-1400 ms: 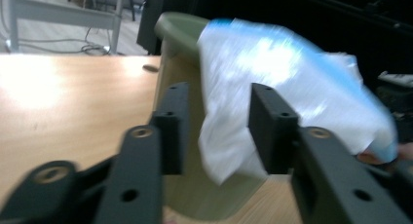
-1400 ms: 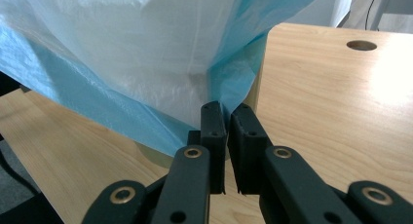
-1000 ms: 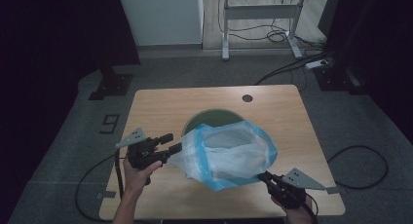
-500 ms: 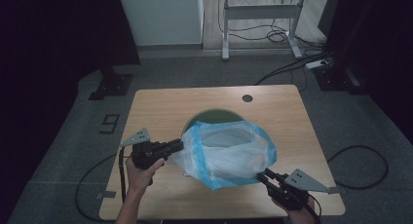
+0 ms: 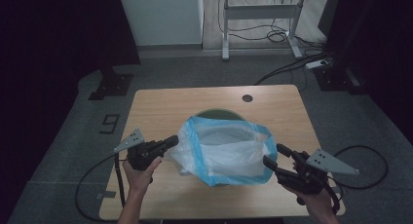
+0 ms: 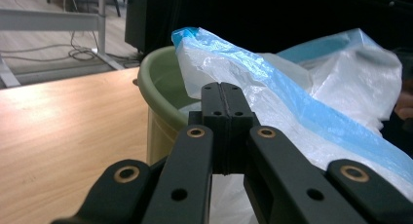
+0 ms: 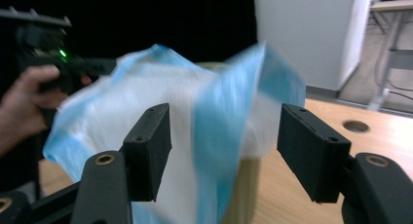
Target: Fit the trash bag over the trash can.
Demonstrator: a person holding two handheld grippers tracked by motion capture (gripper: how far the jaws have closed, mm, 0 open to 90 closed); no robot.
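High view. A green bin stands near the middle of the table, and a white liner bag with a blue rim sits in and over it. The bag's mouth is spread wide but loose; toward the person it droops over the table in front of the bin instead of hugging the bin's rim. Judgement: the liner is inserted, but fitting it over the rim is only part done. The left claw lies roughly level, pointing at the bag's left edge, its tips touching the plastic. The right claw is held just beside the bag's right corner, jaws spread, pointing inward and away from the person.

Left gripper view. The left claw's jaws stand pressed together directly in front of the bag, having just closed; whether a fold of film is pinched between the pads cannot be told. The bin's green rim shows bare to the left of the bag.

Right gripper view. The right claw's jaws stand well apart, having just been opening. The blurred blue edge hangs between them, neither pad pressing on it. The person's left hand is visible beyond the bag.
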